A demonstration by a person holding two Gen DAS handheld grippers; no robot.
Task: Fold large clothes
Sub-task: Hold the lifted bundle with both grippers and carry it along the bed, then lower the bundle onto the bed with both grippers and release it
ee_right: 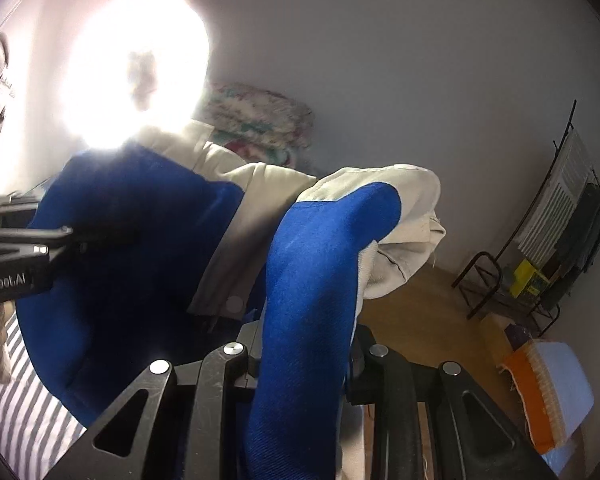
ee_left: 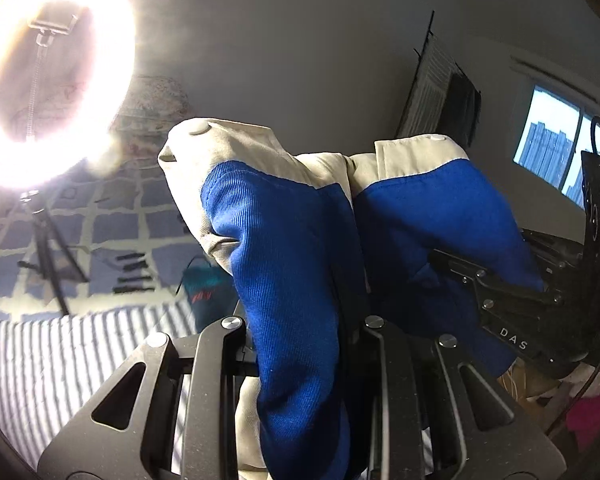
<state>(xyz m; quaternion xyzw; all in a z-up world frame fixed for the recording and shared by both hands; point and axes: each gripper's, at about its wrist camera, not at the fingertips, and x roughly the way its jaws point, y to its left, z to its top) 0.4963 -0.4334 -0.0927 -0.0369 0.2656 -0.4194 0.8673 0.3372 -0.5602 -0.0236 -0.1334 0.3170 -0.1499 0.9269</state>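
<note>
Nearest the left wrist lens, the left hand-held gripper (ee_left: 300,344) was pinching a thick fold of the blue-and-cream garment (ee_left: 284,240), its linkage arms drawn in tight on either side of the cloth. The fabric rose from between the fingers toward 12 o'clock, ending in a cream band with a snap button. At 3 o'clock in that view the right hand-held gripper (ee_left: 496,292) gripped the matching section of the same garment.

From the right wrist, the right hand-held gripper (ee_right: 304,360) was likewise clamped on a blue fold that climbed toward 12 o'clock and spilled cream cloth toward 2 o'clock; the left hand-held gripper (ee_right: 72,236) entered from 9 o'clock, biting the other blue section.

Both lenses tilted up toward the wall and a glaring ring light (ee_left: 56,76), so the garment was probably held lifted above the striped bed (ee_left: 52,360), two matching edges brought close together, likely to align them before laying a fold down. The rest of the garment hung below, out of sight.
</note>
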